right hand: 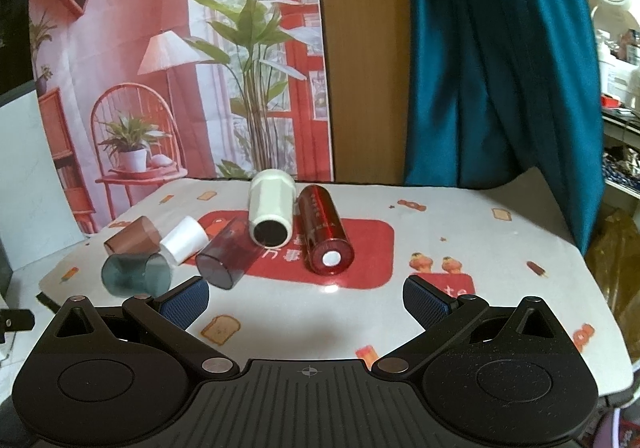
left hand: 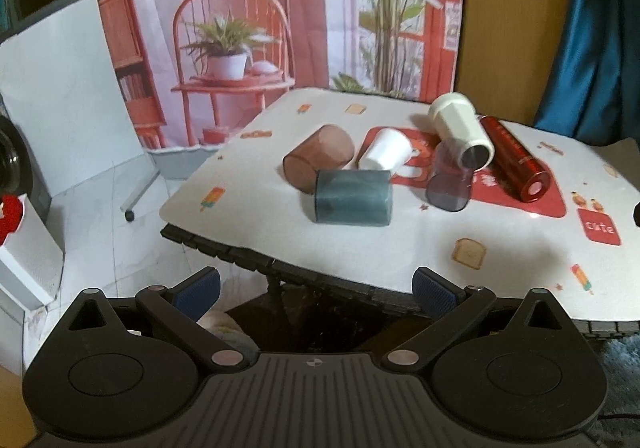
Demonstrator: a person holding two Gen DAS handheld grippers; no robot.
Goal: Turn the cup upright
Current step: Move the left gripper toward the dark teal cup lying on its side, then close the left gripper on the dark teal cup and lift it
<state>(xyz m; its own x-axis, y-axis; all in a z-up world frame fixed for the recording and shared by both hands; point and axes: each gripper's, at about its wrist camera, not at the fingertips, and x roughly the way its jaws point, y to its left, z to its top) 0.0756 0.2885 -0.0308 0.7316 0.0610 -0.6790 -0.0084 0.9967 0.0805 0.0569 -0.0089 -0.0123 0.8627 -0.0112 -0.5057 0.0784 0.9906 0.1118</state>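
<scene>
on the counter (right hand: 460, 248), which wears a white cloth printed with toast and ice lollies around a red patch, six vessels lie tipped on their sides in a loose cluster. nearest the left edge is a teal cup (left hand: 353, 196) (right hand: 135, 274), its mouth turned toward the left in the right wrist view. just behind it lie a brown cup (left hand: 318, 156) (right hand: 132, 238) and a small white cup (left hand: 386, 155) (right hand: 185, 240), the white one sitting between the brown cup and a smoky purple cup (left hand: 450, 183) (right hand: 226, 254). the purple cup rests on the red patch with its open mouth facing the cameras. behind it a cream tumbler (left hand: 460, 129) (right hand: 271, 207) lies with its dark opening toward the viewer, and its side is just beside a red bottle (left hand: 514, 159) (right hand: 324, 234), which points its pale end forward.

the left hand-held gripper (left hand: 316, 284) hangs off the near left edge of the counter, over the floor, with its blue pads spread wide and nothing between them. the right hand-held gripper (right hand: 306, 298) sits above the near part of the cloth, likewise spread wide and holding nothing; its left pad (right hand: 186, 300) appears just below the teal cup in that view, though whether they are close in depth cannot be told. a printed backdrop (right hand: 180, 67) of a chair, lamp and plants hangs behind the counter, with a teal curtain (right hand: 500, 67) to its right.
</scene>
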